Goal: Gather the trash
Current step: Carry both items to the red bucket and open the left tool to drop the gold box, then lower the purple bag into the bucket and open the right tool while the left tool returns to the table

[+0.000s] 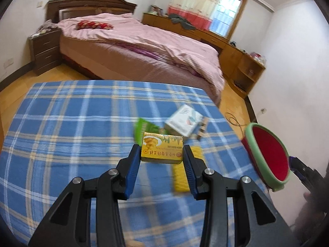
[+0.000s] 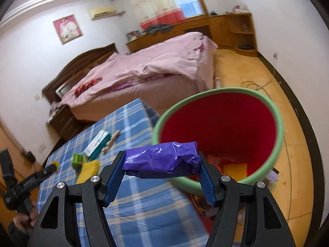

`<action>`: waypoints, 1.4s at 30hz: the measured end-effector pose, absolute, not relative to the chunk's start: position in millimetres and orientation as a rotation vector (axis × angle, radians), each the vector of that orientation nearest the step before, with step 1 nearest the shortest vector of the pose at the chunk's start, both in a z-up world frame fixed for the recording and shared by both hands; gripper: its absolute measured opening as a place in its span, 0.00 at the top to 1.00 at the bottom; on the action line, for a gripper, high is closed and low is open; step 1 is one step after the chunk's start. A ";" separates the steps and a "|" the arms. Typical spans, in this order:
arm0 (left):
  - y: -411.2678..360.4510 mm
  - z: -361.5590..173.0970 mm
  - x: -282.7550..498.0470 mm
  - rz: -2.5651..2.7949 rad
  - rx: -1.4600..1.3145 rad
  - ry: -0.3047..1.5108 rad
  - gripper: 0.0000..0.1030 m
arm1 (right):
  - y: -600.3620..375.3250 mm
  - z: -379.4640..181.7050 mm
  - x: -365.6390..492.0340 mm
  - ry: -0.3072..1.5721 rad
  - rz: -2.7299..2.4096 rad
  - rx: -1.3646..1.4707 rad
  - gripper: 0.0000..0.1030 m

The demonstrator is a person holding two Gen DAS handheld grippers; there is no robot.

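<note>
My left gripper (image 1: pixel 161 151) is shut on a yellow snack box (image 1: pixel 162 147) and holds it above the blue plaid table (image 1: pixel 61 123). My right gripper (image 2: pixel 161 162) is shut on a crumpled purple plastic bag (image 2: pixel 162 160) just before the green rim of a red bin (image 2: pixel 222 123). The bin also shows in the left wrist view (image 1: pixel 269 156), at the table's right edge, and holds some orange and yellow trash (image 2: pixel 232 164). On the table lie a green packet (image 1: pixel 144 126), a yellow packet (image 1: pixel 181 173) and a white and teal box (image 1: pixel 184 121).
Small wooden blocks (image 1: pixel 202 127) lie beside the white box. A bed with pink bedding (image 1: pixel 144 47) stands beyond the table, with a nightstand (image 1: pixel 45 49) and wooden cabinets (image 1: pixel 236 57). A cable (image 2: pixel 259 86) lies on the wooden floor.
</note>
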State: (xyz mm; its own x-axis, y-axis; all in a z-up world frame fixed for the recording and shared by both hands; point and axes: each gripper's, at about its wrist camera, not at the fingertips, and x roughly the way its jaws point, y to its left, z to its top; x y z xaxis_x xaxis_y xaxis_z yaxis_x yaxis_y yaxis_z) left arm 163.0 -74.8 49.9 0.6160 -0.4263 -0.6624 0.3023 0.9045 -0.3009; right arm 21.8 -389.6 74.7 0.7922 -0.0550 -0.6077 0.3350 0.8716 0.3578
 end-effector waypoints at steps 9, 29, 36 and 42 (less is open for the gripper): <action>-159.5 73.9 138.2 -0.570 -0.074 0.799 0.60 | -439.0 70.3 -10.2 0.590 -0.284 0.552 0.34; -336.3 56.0 113.9 -0.845 0.102 0.847 0.60 | -520.9 64.3 -76.6 0.492 -0.407 0.664 0.34; -360.2 46.9 109.8 -0.861 0.152 0.852 0.59 | -535.6 52.2 -81.5 0.503 -0.426 0.702 0.34; -364.6 42.3 110.2 -0.862 0.171 0.859 0.50 | -535.6 48.2 -76.6 0.514 -0.422 0.712 0.34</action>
